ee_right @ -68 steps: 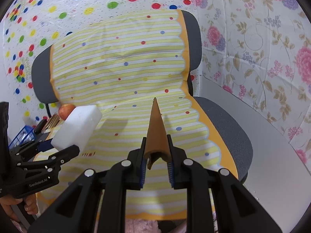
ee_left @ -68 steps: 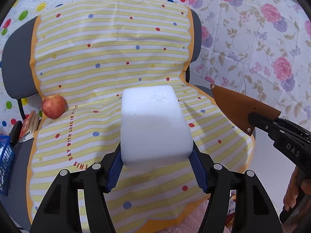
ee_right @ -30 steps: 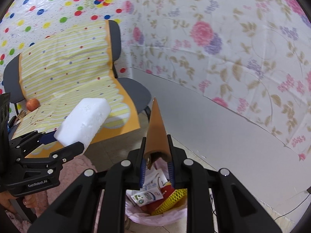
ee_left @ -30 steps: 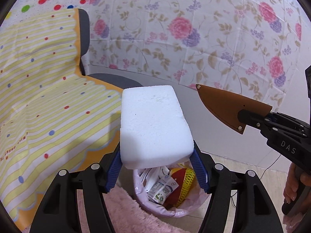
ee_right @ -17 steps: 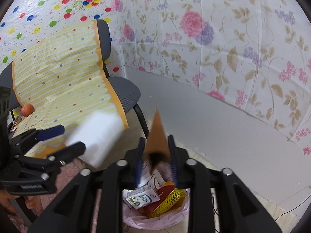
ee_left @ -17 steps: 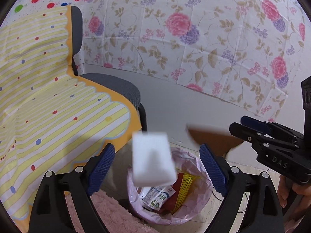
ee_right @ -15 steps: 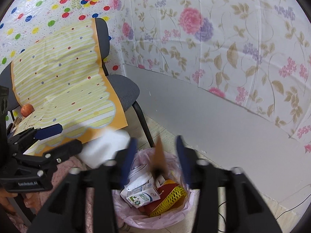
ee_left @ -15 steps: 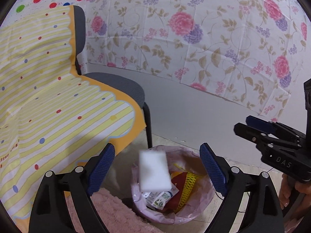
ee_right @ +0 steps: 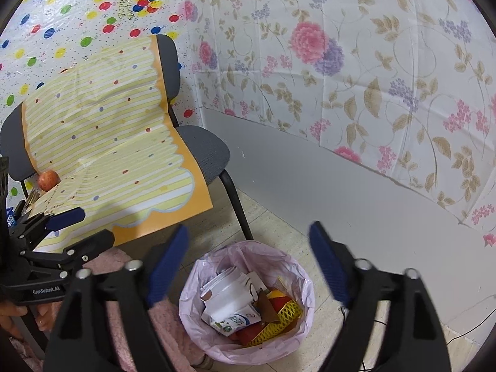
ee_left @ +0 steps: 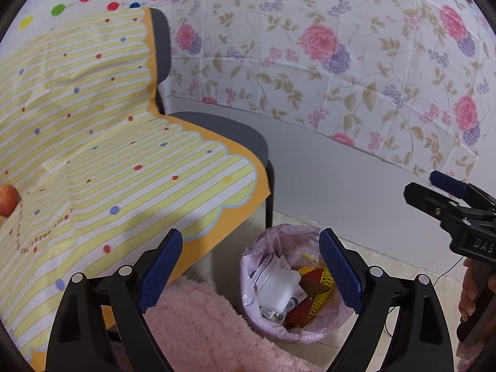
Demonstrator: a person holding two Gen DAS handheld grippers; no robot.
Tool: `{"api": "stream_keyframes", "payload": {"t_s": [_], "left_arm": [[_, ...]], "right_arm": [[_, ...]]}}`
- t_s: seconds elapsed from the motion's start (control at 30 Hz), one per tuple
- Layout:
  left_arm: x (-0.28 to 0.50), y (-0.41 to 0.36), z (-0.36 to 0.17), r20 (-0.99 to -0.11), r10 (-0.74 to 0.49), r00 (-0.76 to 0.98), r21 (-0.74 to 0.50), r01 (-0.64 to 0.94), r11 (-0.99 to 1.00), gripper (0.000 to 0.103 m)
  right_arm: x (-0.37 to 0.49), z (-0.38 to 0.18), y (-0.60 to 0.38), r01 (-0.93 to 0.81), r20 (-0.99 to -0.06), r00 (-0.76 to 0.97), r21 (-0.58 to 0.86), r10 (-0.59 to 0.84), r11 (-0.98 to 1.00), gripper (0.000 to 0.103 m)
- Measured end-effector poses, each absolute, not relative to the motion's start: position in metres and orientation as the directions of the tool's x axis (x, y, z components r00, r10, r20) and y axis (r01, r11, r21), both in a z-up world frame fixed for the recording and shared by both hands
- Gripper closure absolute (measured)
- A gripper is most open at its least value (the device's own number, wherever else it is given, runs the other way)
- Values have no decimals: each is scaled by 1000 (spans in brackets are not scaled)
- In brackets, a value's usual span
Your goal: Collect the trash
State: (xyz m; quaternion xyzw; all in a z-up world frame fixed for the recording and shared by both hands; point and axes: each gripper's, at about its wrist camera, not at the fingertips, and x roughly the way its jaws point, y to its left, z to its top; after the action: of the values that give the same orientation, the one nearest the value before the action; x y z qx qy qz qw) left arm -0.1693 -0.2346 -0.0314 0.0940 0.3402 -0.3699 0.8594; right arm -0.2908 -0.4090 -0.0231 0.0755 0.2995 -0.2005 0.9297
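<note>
A trash bin lined with a pink bag [ee_left: 269,241] [ee_right: 297,266] stands on the floor by the chair. The white foam block [ee_left: 277,290] [ee_right: 231,302] and the brown cardboard piece [ee_right: 263,305] lie inside it among cartons and yellow netting. My left gripper [ee_left: 249,263] is open and empty above the bin; it also shows in the right wrist view [ee_right: 82,228]. My right gripper [ee_right: 248,262] is open and empty over the bin; it shows at the right of the left wrist view [ee_left: 434,187].
A grey chair [ee_left: 223,130] [ee_right: 201,148] draped with a yellow striped cloth [ee_left: 108,142] stands to the left, with an apple [ee_right: 48,180] on it. A pink fluffy rug [ee_left: 201,325] lies beside the bin. A floral sheet [ee_left: 341,46] covers the wall behind.
Both grippers opened over the bin. The white foam block and the brown cardboard piece fell from them into the bin.
</note>
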Motion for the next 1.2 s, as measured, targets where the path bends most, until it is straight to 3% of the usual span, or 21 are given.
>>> {"api": "stream_keyframes", "payload": {"t_s": [0.07,0.37,0.6,0.77,1.0,1.2], "left_arm": [[-165,-223,-27,-673,-527,520,-74,661,747,13],[-147,-155,-7,-684,-392,616,-53,493,868,7],[-141,-105,3,-702,-239,671,8,343,939,6],[-141,-71,9,-701,-162,695,21,247,969,6],[-140,-29,13,-710,-53,702,44,120,992,6],[-138,-3,11,-719,5,695,52,47,998,6]], "right_arm": [[-290,-16,-402,417,-567,750,4,-341,909,6],[-259,4,-361,300,-557,785,-39,-270,953,6],[-228,18,-331,200,-563,813,32,-147,979,6],[-205,25,-301,95,-599,798,20,-65,995,6],[-181,24,-251,-19,-646,761,-107,-55,994,6],[-166,17,-232,-78,-651,759,-67,16,995,6]]}}
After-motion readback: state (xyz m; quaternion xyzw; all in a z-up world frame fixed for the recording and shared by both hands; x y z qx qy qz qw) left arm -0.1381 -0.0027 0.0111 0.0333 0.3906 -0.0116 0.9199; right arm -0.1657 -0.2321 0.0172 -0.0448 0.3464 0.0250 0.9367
